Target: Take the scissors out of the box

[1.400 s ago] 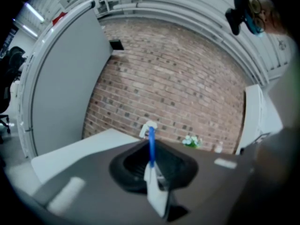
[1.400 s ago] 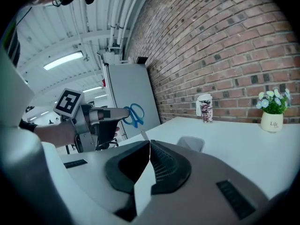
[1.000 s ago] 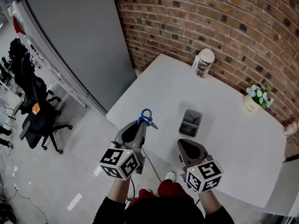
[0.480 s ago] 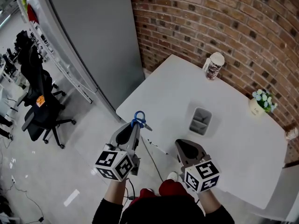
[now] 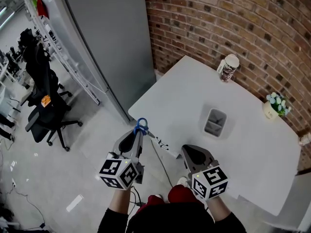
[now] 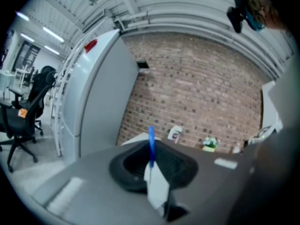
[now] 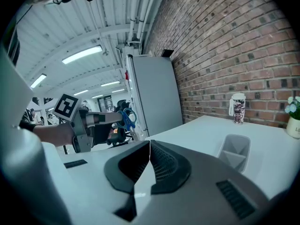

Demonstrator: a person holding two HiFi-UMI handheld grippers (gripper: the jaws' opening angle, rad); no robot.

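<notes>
My left gripper point(image 5: 138, 136) is shut on the blue-handled scissors point(image 5: 141, 125), which stick out beyond its tips, handles forward, just off the white table's point(image 5: 184, 91) near-left corner. In the left gripper view the blue handle point(image 6: 151, 144) rises edge-on between the jaws. The grey box point(image 5: 215, 123) stands open-topped on the table, to the right of and beyond the scissors. My right gripper point(image 5: 193, 152) hovers at the table's near edge, shut and empty, short of the box point(image 7: 234, 149). The right gripper view shows the left gripper point(image 7: 101, 123) with the scissors point(image 7: 124, 118) to its left.
A patterned cup point(image 5: 228, 68) stands at the table's far edge by the brick wall. A small flower pot point(image 5: 273, 106) sits at the far right. A tall grey cabinet point(image 5: 112, 42) stands left of the table. Black office chairs point(image 5: 46, 110) are on the floor further left.
Both grippers have drawn back from the table toward the person, the left one carrying the scissors off the table's corner. The box now lies farther from both.
</notes>
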